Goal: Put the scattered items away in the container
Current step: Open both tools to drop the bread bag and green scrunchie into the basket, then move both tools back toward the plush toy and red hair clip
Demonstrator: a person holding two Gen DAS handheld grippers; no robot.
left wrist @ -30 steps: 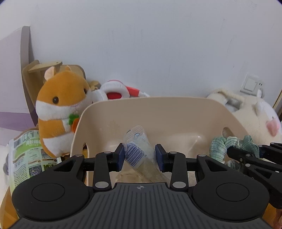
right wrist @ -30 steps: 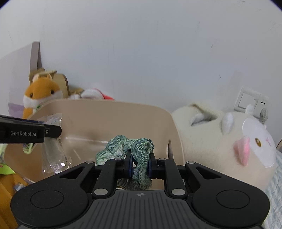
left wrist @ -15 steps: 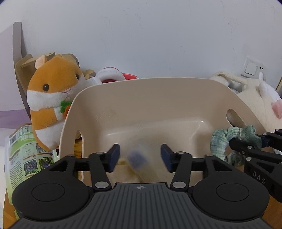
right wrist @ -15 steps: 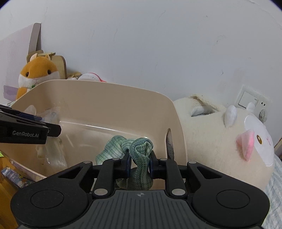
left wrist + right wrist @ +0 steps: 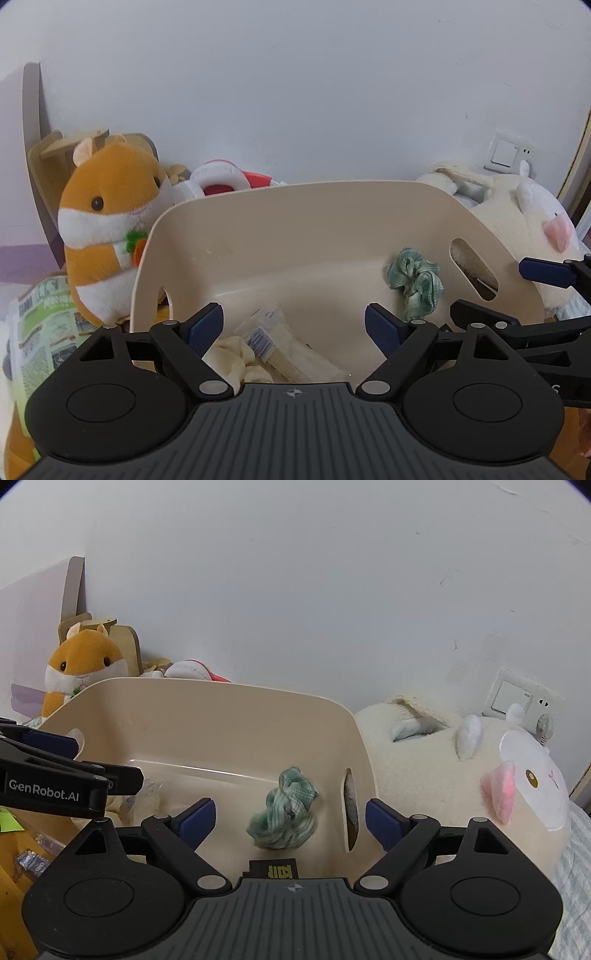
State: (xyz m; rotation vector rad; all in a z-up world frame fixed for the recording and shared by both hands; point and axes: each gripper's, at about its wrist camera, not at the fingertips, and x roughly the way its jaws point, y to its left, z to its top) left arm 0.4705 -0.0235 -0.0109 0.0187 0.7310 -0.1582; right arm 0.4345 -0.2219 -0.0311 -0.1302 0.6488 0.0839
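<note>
Beige container (image 5: pixel 332 221) filling the middle of both views, cut-out handle in each side wall. Cream plush (image 5: pixel 461 771) leaning just beside its right wall, orange hamster plush (image 5: pixel 103 229) beside the left one. Left gripper (image 5: pixel 293 328) over the near rim, jaws opening, gripping nothing; clear packet (image 5: pixel 275 338) lying on the container floor below, touching a cream cloth (image 5: pixel 236 360). Right gripper (image 5: pixel 290 821) likewise opening, pads clear of the green scrunchie (image 5: pixel 286 808), seen between them, inside the container near its right wall.
</note>
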